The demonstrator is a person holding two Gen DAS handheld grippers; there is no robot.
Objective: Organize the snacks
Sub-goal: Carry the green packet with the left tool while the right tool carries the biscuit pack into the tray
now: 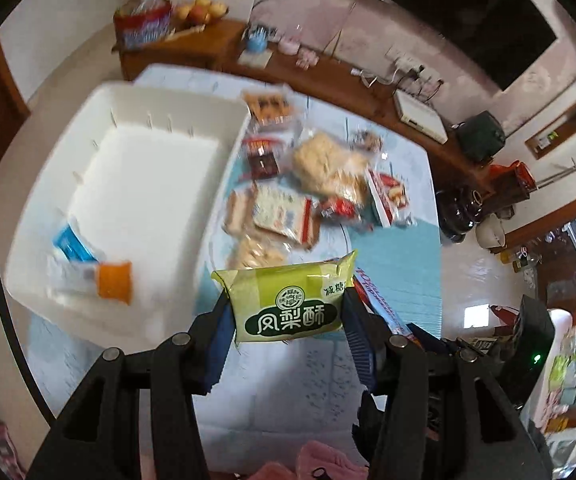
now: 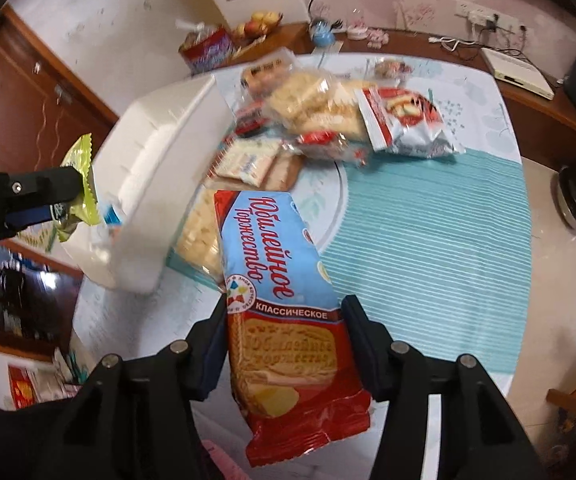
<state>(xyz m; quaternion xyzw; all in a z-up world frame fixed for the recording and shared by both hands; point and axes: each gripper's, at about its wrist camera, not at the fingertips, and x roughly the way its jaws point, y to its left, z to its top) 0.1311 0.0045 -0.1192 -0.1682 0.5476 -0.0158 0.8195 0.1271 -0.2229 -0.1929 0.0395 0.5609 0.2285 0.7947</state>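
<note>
Between the left gripper's (image 1: 288, 312) blue-padded fingers (image 1: 219, 344) sat a yellow-green foil pastry packet (image 1: 288, 300), pinched at both short ends and carried clear of the table. The right gripper (image 2: 283, 320) clasped a long red-and-blue plastic biscuit pack (image 2: 275, 300) around its lower half, jaws about half spread. Both packs hung just beside the white plastic bin (image 1: 135, 184), which already held a blue packet (image 1: 73, 246) and an orange one (image 1: 115, 282). Beyond the bin's right wall lay the loose pile of snack bags (image 1: 312, 184) on the teal striped tablecloth (image 2: 428, 240). To do this well, I'd carry each pack fully over the bin's rim, lower it, then let go flat.
</note>
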